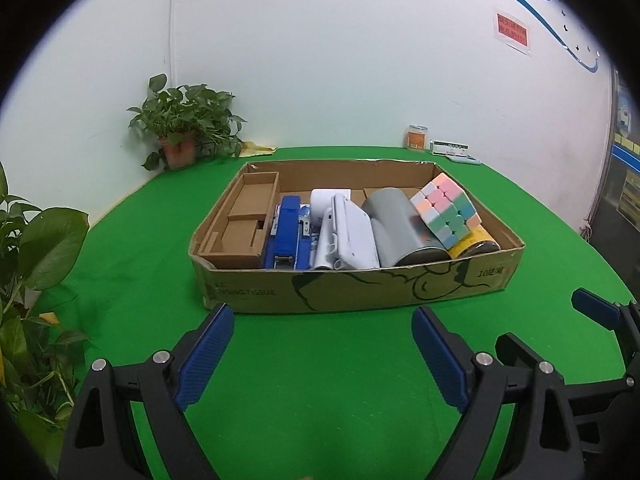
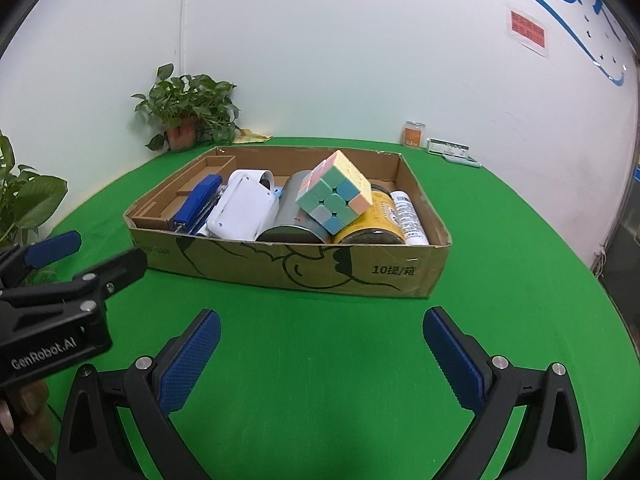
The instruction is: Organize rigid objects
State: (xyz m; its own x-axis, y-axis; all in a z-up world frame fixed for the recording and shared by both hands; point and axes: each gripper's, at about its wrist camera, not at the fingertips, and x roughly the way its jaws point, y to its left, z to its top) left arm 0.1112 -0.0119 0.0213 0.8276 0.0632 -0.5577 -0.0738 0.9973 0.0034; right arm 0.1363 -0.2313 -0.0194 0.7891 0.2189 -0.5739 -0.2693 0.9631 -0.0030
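A shallow cardboard box (image 1: 360, 286) (image 2: 248, 264) sits on the green table. Inside lie a blue stapler (image 1: 287, 236) (image 2: 198, 202), a white device (image 1: 354, 236) (image 2: 244, 210), a grey cylinder (image 1: 400, 228) (image 2: 290, 216), a yellow can (image 1: 478, 240) (image 2: 376, 222) and a white tube (image 2: 410, 218). A pastel puzzle cube (image 1: 446, 208) (image 2: 334, 196) rests on top of the cylinder and can. My left gripper (image 1: 323, 320) (image 2: 86, 248) hangs open in front of the box's near wall, holding nothing. My right gripper (image 2: 322, 324) (image 1: 548, 320) is open beside it, also empty.
A potted plant (image 1: 184, 132) (image 2: 188, 114) stands at the back left, and leaves of another plant (image 1: 36, 264) (image 2: 24, 204) reach in at the left edge. An orange jar (image 1: 417, 138) (image 2: 414, 134) and a small white item (image 1: 452, 148) sit by the wall.
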